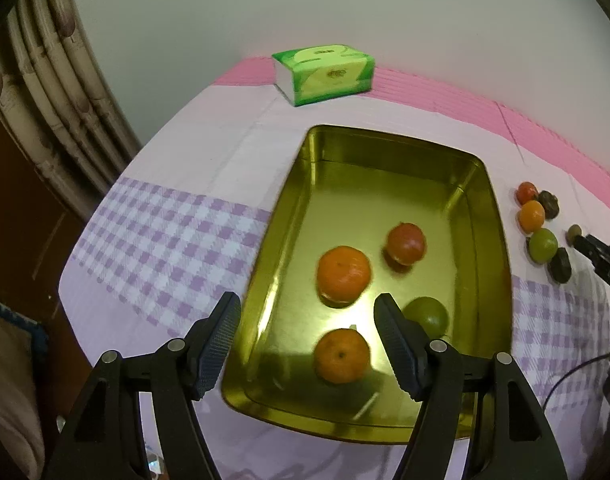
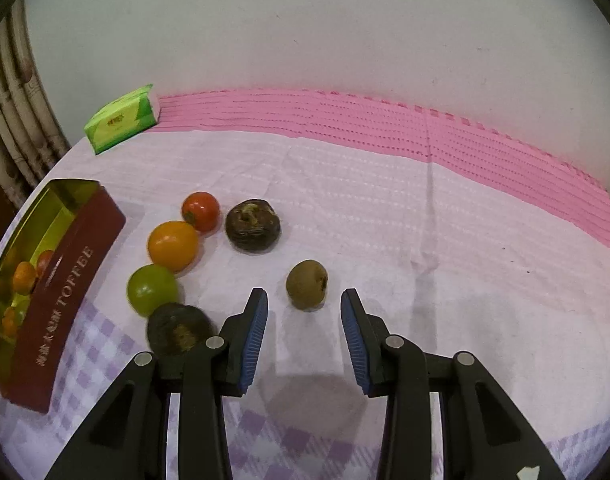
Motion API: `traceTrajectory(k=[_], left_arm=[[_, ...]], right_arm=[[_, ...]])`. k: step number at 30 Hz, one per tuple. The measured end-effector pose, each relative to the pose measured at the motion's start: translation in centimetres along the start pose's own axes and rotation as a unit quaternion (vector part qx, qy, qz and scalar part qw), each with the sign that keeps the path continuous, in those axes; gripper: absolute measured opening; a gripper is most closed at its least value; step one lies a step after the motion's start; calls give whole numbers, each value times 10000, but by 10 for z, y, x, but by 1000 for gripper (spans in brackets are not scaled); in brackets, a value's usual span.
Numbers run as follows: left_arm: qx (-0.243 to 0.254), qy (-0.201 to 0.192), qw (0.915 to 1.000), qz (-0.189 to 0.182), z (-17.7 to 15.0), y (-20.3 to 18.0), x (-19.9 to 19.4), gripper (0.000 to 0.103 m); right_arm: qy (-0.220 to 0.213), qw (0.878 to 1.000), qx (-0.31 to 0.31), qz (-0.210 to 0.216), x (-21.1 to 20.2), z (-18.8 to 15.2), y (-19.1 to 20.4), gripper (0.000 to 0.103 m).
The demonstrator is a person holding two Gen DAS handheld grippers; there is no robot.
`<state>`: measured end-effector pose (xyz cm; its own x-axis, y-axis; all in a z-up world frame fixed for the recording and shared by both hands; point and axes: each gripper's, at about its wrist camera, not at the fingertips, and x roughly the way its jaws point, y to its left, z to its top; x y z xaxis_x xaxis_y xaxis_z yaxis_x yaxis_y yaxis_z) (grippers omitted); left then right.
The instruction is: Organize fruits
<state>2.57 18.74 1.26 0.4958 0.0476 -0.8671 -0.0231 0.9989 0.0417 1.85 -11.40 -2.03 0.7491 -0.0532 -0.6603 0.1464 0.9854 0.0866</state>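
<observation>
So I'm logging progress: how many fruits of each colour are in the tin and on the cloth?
Tin:
orange: 2
red: 1
green: 1
Cloth:
red: 1
orange: 1
green: 1
dark brown: 2
olive-brown: 1
Total: 10

Home setting, table laid with cloth.
A checked tablecloth, tissue pack and curtain are seen against a plain wall.
</observation>
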Motion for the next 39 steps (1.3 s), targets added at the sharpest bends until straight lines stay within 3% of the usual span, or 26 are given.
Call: traceTrajectory(k=[8, 12, 19, 27, 35, 39], left_arm=[[373, -33, 9989, -265, 4, -46, -14, 70], [673, -82, 9968, -429, 9, -78, -19, 70], [1115, 167, 9878, -1078, 7, -140, -13, 70], [1480, 378, 9757, -1571, 5, -196, 2, 70], [1578, 556, 9717, -1667, 16, -233, 23, 68], [1518, 735, 9712, -1683, 19, -243, 35, 60]], right_arm=[[-38, 10000, -52, -3, 12, -1, -5, 36], [-118, 9999, -82, -38, 13, -4, -5, 23], [-179, 9997, -3, -152, 9, -12, -12, 23], [-184, 9986, 238, -446, -13, -38, -43, 22], [-211, 9984, 298, -441, -18, -45, -48, 23], [-232, 9984, 374, -352, -20, -47, -53, 23]])
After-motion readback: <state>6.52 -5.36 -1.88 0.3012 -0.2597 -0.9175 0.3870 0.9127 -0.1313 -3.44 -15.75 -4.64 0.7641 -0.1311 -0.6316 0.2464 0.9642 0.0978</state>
